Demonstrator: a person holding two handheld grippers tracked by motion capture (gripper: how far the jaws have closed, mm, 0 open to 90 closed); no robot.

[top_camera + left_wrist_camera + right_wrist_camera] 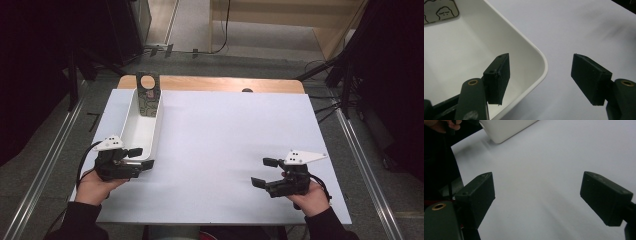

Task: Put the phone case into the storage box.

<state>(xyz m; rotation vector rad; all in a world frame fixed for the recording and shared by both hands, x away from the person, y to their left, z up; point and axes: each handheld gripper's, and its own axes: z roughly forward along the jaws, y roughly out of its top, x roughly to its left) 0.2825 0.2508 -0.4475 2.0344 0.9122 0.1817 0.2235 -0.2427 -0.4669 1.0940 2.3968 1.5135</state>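
My left gripper sits at the near-left of the white table, jaws spread wide and holding nothing. In the left gripper view the near rounded corner of the white tray lies between my two jaws: one jaw hangs over the tray's inside, the other over bare table surface outside the rim; I cannot tell whether either jaw touches the tray. My left hand grips the tool from behind, cable looping off its left side, grey three-cornered plate on top. The tray is a long narrow white bin running away from me along the left part of the table. At its far end a flat card-like piece with dark line drawings stands upright, leaning against the end wall, a round hole near its top; a corner of the same drawing pattern shows inside the tray in the left gripper view. My right gripper is at the near-right of the table, well apart from the tray, jaws also wide apart and empty, pointing leftward across the table. My right hand holds it. In the right gripper view both jaws stand over plain white surface, with the tray's near end far off at the top.
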